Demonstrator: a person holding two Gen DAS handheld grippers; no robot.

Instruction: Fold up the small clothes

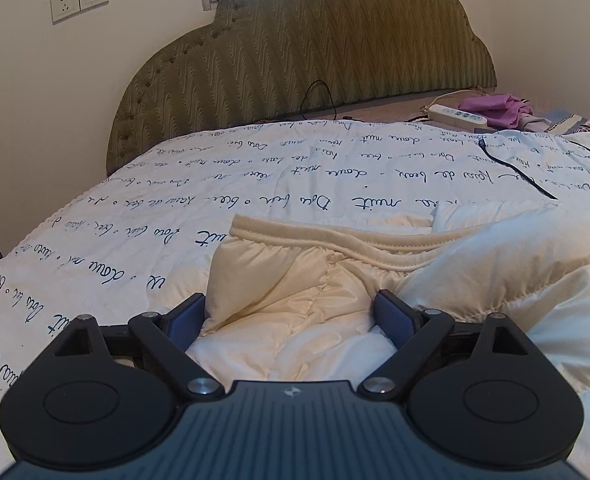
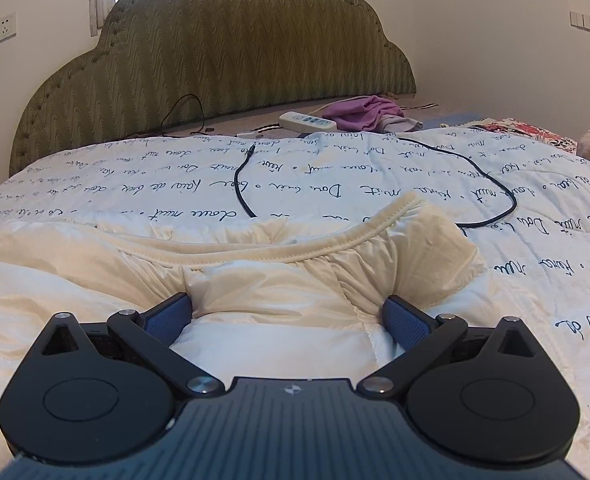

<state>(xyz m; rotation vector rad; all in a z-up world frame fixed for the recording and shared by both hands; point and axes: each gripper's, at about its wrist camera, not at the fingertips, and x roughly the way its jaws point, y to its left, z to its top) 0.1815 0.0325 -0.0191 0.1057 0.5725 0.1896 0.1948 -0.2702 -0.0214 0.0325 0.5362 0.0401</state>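
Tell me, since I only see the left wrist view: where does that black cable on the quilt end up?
Observer: The black cable loops across the quilt, and its plug tip lies loose near the quilt's far edge.
Operator: Is the other gripper holding anything?
Observer: No, the right gripper is open, its fingers straddling a bulge of the cream garment.
Operator: Anything else over on that side?
Observer: A floral fabric lies at the bed's far right.
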